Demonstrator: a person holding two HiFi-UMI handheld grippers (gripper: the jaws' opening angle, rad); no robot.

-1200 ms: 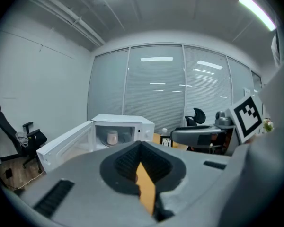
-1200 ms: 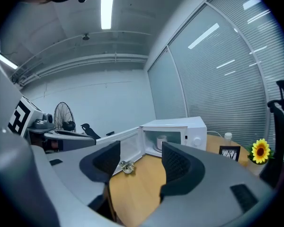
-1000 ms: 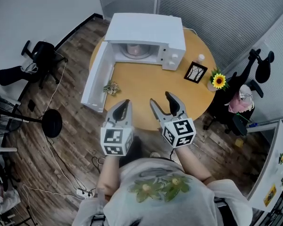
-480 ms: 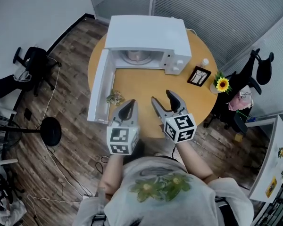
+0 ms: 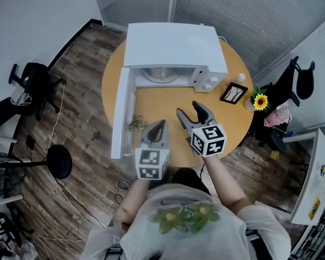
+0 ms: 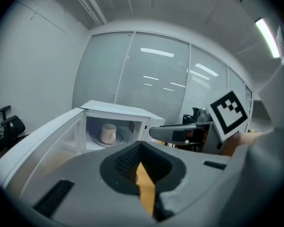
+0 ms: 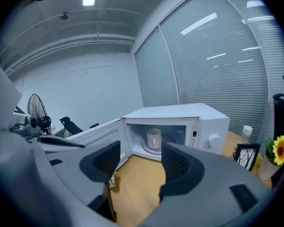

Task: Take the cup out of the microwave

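At the near edge of the table point(image 5: 168, 99), hovered with left tool point(image 5: 161, 124) clenched on nothing, right tool point(image 5: 187, 108) spread empty, well apart from the cup point(image 7: 154, 138) inside the open microwave point(image 5: 173, 45); had yet to reach or grasp it.

Table top read as the dial, from the head view.

- Round wooden table point(image 5: 162, 99): one.
- White box-shaped microwave oven with its door open point(image 5: 173, 45): one, at 12 o'clock.
- Pale ceramic cup point(image 7: 154, 137) inside the oven: one.
- Small black-framed picture point(image 5: 234, 92): one, at 3 o'clock.
- Yellow sunflower in a small vase point(image 5: 260, 102): one, at the rim past the frame, 3 o'clock.
- Small white-capped bottle point(image 5: 240, 78): one, at 2 o'clock.
- Little green plant sprig point(image 5: 136, 124): one, at 8 o'clock.
- Grey two-jaw grippers with marker cubes: two, the left gripper point(image 5: 161, 125) and the right gripper point(image 5: 188, 110), both near 6 o'clock.
- Black office chairs: two on the floor, a first chair point(image 5: 35, 83) out at 9 o'clock and a second chair point(image 5: 292, 83) at 3 o'clock.
- Black round-based floor stand point(image 5: 59, 161): one, at 8 o'clock.
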